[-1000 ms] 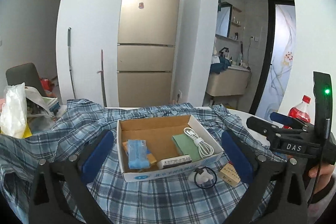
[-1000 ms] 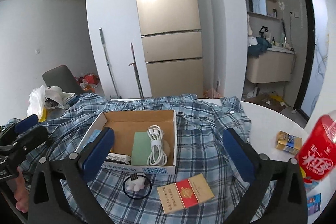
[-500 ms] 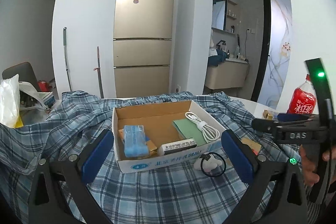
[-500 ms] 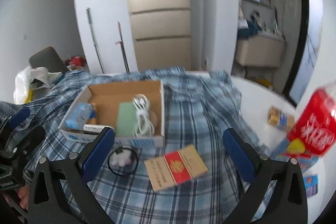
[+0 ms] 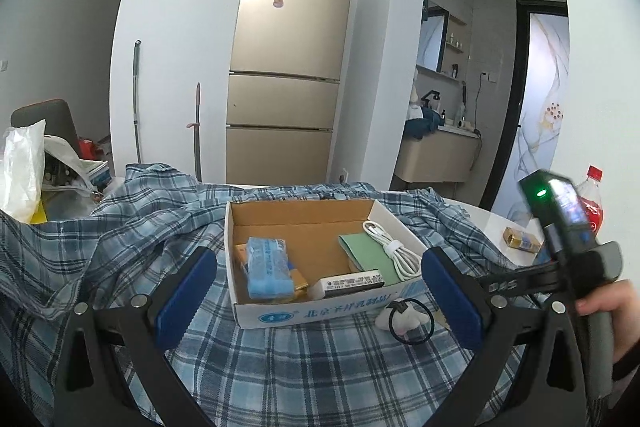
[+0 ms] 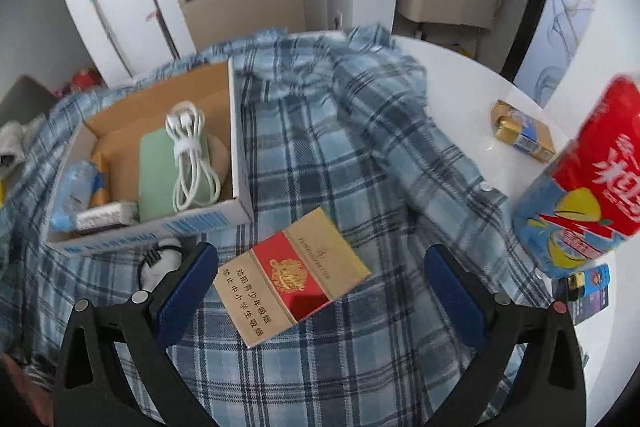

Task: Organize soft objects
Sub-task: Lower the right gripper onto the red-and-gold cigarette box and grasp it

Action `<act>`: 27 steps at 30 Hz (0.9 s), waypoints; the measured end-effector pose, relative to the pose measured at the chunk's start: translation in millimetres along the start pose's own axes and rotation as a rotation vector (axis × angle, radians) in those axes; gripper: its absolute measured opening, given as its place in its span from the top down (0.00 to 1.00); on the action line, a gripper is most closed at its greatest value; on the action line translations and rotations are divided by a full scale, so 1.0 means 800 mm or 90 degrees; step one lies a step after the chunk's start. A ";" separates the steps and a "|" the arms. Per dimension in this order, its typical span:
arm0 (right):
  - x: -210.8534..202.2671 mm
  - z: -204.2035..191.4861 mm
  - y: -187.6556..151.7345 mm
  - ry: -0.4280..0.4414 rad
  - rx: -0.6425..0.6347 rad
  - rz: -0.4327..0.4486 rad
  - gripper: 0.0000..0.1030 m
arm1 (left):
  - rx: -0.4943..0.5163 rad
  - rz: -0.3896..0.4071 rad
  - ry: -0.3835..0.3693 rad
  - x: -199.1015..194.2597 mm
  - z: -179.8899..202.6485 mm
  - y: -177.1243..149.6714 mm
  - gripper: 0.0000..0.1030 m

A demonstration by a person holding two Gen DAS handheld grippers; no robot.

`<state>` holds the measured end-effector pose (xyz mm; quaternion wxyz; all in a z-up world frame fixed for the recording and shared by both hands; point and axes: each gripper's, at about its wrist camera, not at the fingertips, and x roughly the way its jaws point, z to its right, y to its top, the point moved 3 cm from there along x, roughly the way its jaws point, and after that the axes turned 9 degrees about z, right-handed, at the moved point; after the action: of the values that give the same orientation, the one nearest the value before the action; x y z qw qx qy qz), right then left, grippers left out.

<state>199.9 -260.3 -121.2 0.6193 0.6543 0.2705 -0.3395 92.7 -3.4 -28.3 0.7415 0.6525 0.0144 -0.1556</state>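
Right hand-held gripper (image 6: 320, 291) has dipped toward the cigarette pack (image 6: 290, 281).
Both hand-held grippers gape apart, empty; the pack lies on the shirt (image 6: 360, 131), presumably obstructing folding.

This is a lived-in home, an open dining corner. A tall gold three-door fridge (image 5: 286, 55) fills the upper middle of the left wrist view, with two mop or broom handles (image 5: 137, 99) leaning on the white wall to its left. At the right, an arched opening shows a washbasin cabinet (image 5: 438, 157) with a mirror and toiletries above. Across the bottom, a white round table (image 6: 472, 75) carries a plaid shirt (image 6: 340, 131), a soda bottle (image 5: 591, 203) and a cardboard box (image 5: 304, 227) of small household items.
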 end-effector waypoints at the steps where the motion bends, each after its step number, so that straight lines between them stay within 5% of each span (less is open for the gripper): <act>1: 0.005 -0.004 -0.001 -0.004 -0.002 -0.010 0.00 | 0.001 0.000 0.001 0.001 0.000 0.000 0.00; 7: 0.009 -0.034 -0.001 -0.076 -0.072 0.029 0.00 | -0.003 -0.007 0.004 0.001 -0.003 0.000 0.00; 13: 0.026 -0.039 -0.008 -0.100 -0.091 -0.015 0.00 | 0.002 -0.006 0.003 0.000 -0.003 0.001 0.00; 27: 0.003 -0.006 -0.044 -0.059 -0.059 -0.058 0.02 | 0.000 -0.009 0.007 0.001 -0.002 0.000 0.00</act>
<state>174.9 -252.9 -144.9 0.6446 0.5954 0.2868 -0.3844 93.8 -1.6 -28.4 0.7405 0.6529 0.0231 -0.1577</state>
